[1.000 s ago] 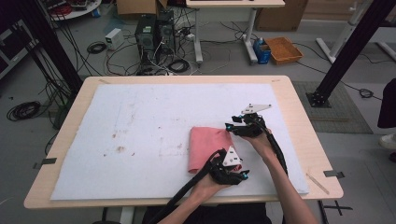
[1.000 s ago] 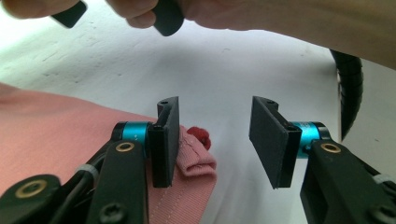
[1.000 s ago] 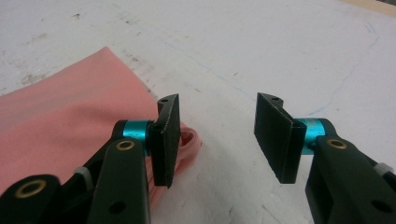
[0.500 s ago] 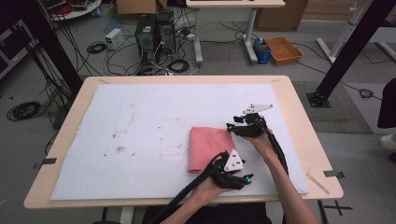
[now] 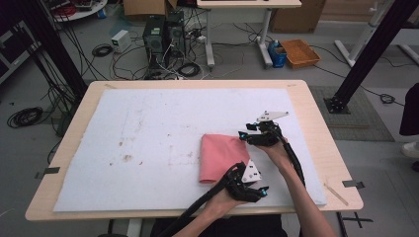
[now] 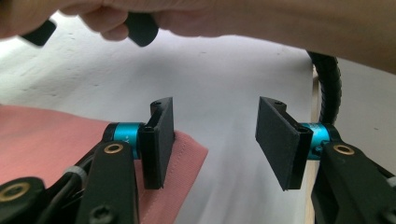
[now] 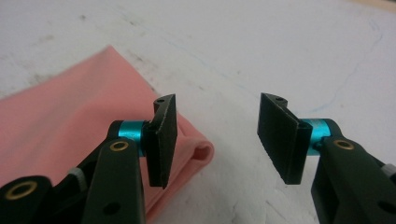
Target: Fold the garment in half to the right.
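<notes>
Both sets of jaws have just been opening over the last second, and neither hand has shifted noticeably against the earlier high views; nothing sits between either pair of pads now. Nearest the person, the left gripper (image 5: 257, 190) hovers at the near right corner of the folded pink cloth (image 5: 220, 157), jaws moderately wide, empty; in the left gripper view one pad (image 6: 159, 140) stands just over the cloth's corner (image 6: 187, 154), the other over bare white mat (image 6: 233, 84). Farther out, the right gripper (image 5: 244, 136) sits at the cloth's far right corner, jaws equally parted and empty; its own view shows the rolled fold edge (image 7: 201, 151) lying just beside the left pad (image 7: 164, 137). The cloth lies flat on the mat, right of centre on the wooden table (image 5: 316, 128), folded into a tall rectangle. Judgement: a release after a fold is finishing. To do it well, lift both grippers straight up clear of the fabric before moving sideways, so no pad drags the corner and opens the fold. If another fold follows, take both layers at each corner, pinching well in from the edge, and move both hands together to keep edges aligned.
</notes>
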The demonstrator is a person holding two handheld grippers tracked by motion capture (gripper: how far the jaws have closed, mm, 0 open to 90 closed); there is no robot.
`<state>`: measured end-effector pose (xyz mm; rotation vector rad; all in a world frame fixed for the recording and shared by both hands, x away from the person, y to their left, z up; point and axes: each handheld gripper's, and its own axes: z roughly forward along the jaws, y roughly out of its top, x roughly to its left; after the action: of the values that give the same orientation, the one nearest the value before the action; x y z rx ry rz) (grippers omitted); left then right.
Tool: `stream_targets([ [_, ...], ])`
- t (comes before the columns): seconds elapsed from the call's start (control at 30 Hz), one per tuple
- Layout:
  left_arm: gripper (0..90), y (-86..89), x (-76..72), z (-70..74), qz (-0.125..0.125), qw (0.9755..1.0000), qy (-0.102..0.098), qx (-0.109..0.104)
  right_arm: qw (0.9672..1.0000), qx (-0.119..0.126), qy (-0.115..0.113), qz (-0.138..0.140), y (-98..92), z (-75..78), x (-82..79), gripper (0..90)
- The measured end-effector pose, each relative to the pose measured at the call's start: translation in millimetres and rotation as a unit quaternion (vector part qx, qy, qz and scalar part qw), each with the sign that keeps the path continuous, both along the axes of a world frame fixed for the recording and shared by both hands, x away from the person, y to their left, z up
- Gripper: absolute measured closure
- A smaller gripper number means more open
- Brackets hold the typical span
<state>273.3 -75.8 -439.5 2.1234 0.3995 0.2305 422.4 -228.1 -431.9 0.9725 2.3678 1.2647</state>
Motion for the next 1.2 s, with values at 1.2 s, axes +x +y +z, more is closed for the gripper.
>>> stream_targets([
  [1.2, 25.0, 187.4, 56.0, 47.3, 0.187, 0.9814, -0.044, -0.009, 0.9983, 0.012, -0.027, -0.05, -27.0, 10.4, -19.3, 21.3],
])
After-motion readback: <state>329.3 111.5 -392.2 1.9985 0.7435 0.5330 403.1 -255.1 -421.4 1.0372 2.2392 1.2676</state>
